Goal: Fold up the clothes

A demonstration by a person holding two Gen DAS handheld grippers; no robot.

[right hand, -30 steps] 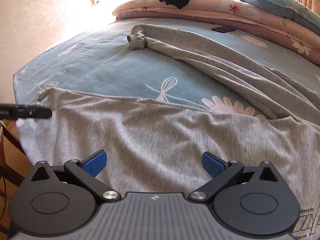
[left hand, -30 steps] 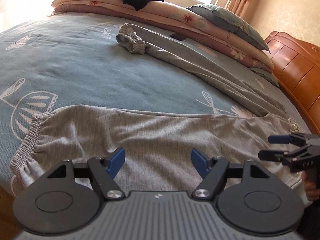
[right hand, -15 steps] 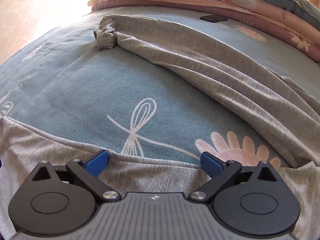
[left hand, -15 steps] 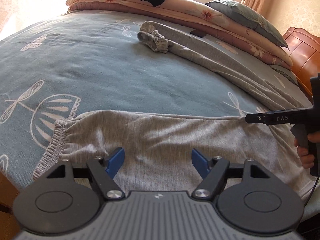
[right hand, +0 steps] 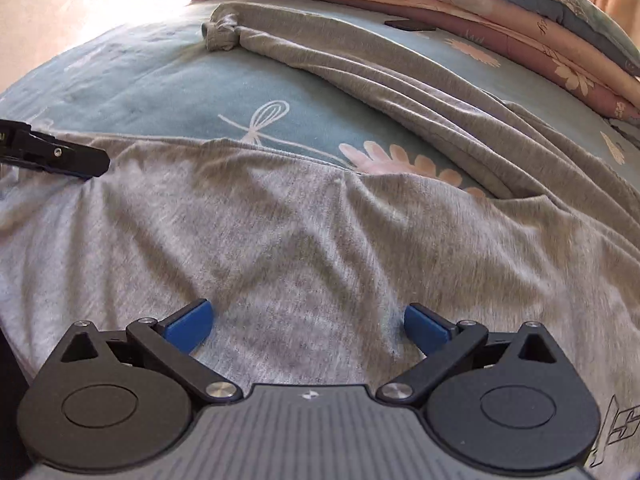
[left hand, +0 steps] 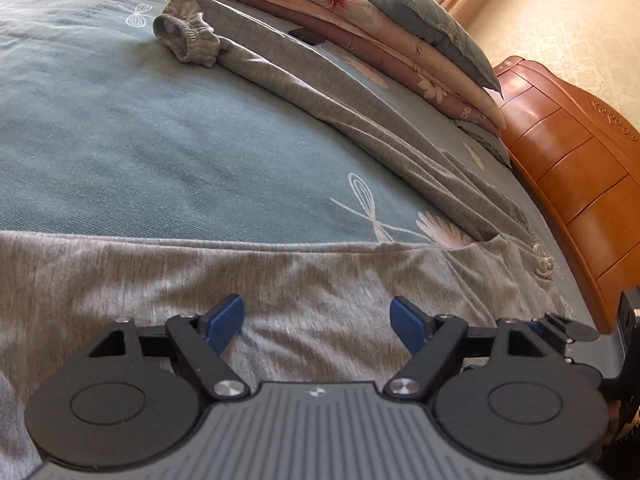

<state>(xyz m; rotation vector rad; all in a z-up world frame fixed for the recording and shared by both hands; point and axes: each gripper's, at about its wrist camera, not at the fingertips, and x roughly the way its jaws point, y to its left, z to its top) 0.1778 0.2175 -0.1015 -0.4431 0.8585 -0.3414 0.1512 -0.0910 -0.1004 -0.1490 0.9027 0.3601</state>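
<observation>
Grey sweatpants (left hand: 280, 280) lie spread on the teal bed. One leg runs across the near side. The other leg (left hand: 360, 120) stretches away to a bunched cuff (left hand: 186, 38), which the right wrist view shows at the far left (right hand: 220, 34). My left gripper (left hand: 318, 316) is open, low over the near leg with nothing between its fingers. My right gripper (right hand: 308, 322) is also open over the same grey cloth (right hand: 300, 232), nearer the waist. The left gripper's tip (right hand: 80, 160) shows at the left edge of the right wrist view, at the leg's far hem.
Folded floral quilts (left hand: 360, 16) and a blue-grey pillow (left hand: 420, 12) are stacked along the far side. A dark flat phone-like object (right hand: 410, 24) lies on the sheet beside them. A wooden bed board (left hand: 580, 184) rises on the right. The teal sheet (left hand: 140, 152) lies between the two legs.
The left gripper has moved right along the near leg and dropped lower; that leg's cuff has left its view. The right gripper has pulled back from the leg's far hem. Both stay open.
</observation>
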